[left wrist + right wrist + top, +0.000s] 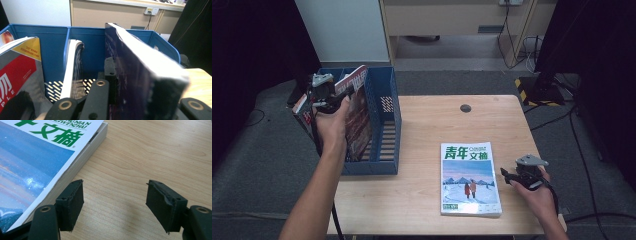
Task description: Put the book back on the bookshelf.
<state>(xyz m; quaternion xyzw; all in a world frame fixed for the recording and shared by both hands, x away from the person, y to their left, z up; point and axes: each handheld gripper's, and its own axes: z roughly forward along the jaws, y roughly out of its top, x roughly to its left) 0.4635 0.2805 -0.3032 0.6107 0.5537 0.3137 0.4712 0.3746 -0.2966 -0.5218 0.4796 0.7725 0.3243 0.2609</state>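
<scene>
left claw (329, 97) pinches a magazine (357, 112); right claw (518, 176) spread (pale wood table (422, 150), grey carpet).

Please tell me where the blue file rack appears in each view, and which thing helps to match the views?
High view: the blue file rack stands at the table's left edge, upper left of the picture.
Left gripper view: its back wall and dividers span the picture's upper half.
Right gripper view: not in it.
Shared landmark: the dark magazine clamped in the left gripper.

Upright dark magazine (140, 75) over blue rack (388, 95)
</scene>
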